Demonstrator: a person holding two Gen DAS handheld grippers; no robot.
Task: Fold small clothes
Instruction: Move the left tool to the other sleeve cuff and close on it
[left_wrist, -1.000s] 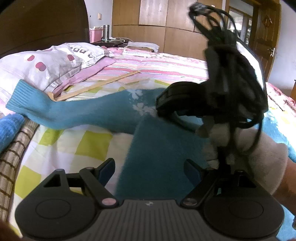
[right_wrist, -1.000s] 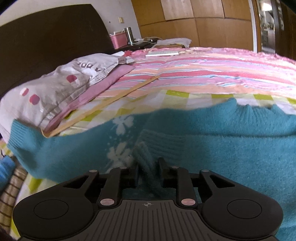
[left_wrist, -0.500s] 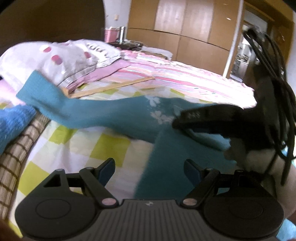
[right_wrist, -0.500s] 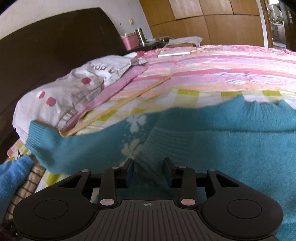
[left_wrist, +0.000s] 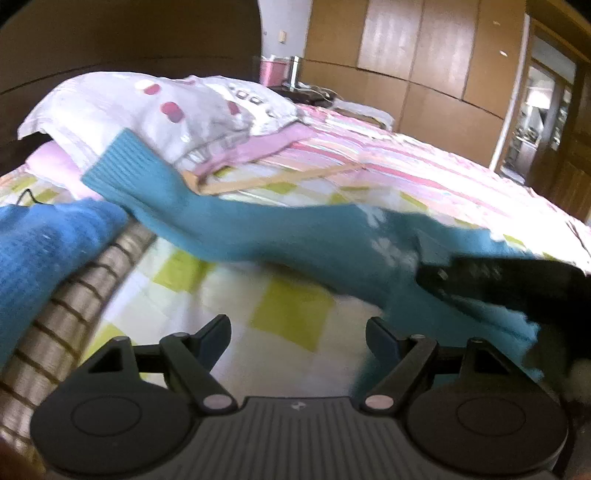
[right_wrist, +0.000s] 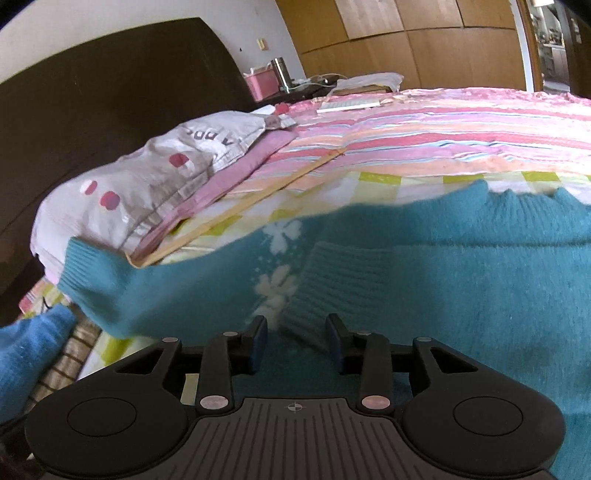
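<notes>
Sweater (right_wrist: 461, 280): teal fuzzy knit, spread flat on the checked bedsheet (left_wrist: 207, 280); white flower motifs at the shoulder; one ribbed-cuff sleeve (left_wrist: 207, 218) extends toward the pillow (left_wrist: 166, 110), the other cuff (right_wrist: 332, 280) is folded across the body.
Left gripper (left_wrist: 297, 332): jaws wide apart, empty, above bare sheet beside the sweater's edge.
Right gripper (right_wrist: 295, 336): jaws partly open, straddling the folded cuff's ribbed end, no visible clamping.
Pillow: pale cotton, red dots, printed letters.
Stick (right_wrist: 243, 206): thin, flat, wooden, lying beside the pillow.
Blue cloth (left_wrist: 40, 251): towel-like, bunched at left.
</notes>
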